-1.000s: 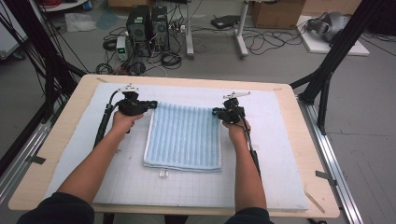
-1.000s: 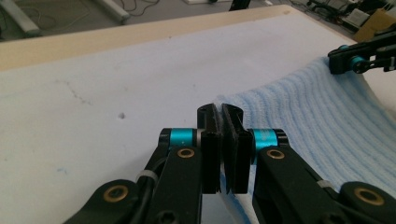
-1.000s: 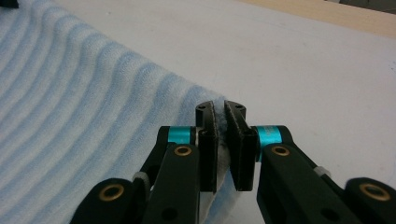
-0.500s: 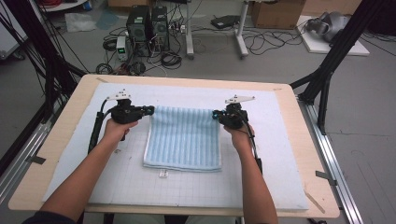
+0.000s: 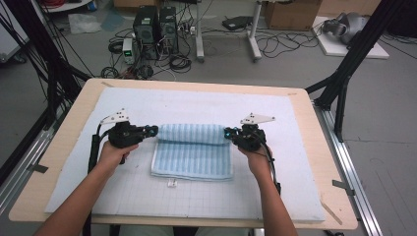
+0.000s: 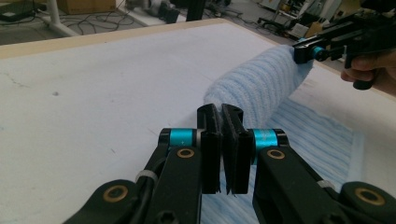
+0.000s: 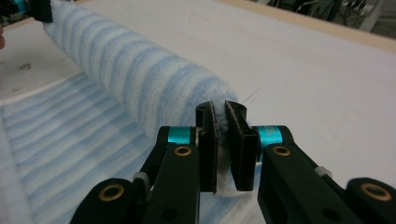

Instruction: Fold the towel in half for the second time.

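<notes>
1. High view: a blue striped towel [image 5: 193, 156] lies near the middle of the white mat [image 5: 147, 196] on the wooden table [image 5: 69, 147], its far part curled over into a roll while the near part lies flat.
2. The left gripper [image 5: 152, 130] holds the roll's left end; the right gripper [image 5: 229, 132] holds its right end.
3. Left gripper view: the black jaws are pressed nearly together, pinching towel cloth at the roll's end, with the other gripper at the far end.
4. Right gripper view: the jaws pinch a fold of towel, cloth showing in the narrow gap between the pads [image 7: 208, 140].
</notes>
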Demonstrator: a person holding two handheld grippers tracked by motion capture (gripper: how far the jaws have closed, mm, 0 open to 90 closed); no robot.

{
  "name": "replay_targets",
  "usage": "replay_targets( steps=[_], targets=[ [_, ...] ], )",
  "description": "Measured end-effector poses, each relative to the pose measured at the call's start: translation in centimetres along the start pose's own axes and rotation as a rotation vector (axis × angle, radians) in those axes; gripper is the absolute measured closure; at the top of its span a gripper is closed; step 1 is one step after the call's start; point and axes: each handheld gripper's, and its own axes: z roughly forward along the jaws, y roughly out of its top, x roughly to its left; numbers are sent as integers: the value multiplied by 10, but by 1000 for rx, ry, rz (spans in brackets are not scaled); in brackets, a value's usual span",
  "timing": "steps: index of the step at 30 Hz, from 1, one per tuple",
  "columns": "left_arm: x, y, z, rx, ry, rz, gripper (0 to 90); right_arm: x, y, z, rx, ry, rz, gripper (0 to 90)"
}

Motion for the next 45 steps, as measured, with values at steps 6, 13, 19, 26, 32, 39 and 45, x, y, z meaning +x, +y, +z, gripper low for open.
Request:
replay_targets(
  steps=[6,13,19,26,32,39,45],
  targets=[
    [-13,-14,-11,-10,-22,-3,858,15,-9,-14,-34,9,-27,832],
    [-22,-26,-18,3,-43,9,857,30,-27,-24,-36,20,-41,832],
    [-29,-37,-22,35,-63,5,856,36,-41,-30,-42,39,-30,830],
    [-36,-44,-29,67,-78,16,859,46,-51,-37,-29,54,-51,831],
    [-41,-49,-33,94,-110,14,856,49,-56,-41,2,66,-67,829],
    [-31,-35,-35,-1,-1,-72,475,40,-46,-51,-77,62,30,512],
    [-33,-24,-9,63,15,-44,496,40,-34,-29,-7,-44,11,478]
  ],
)
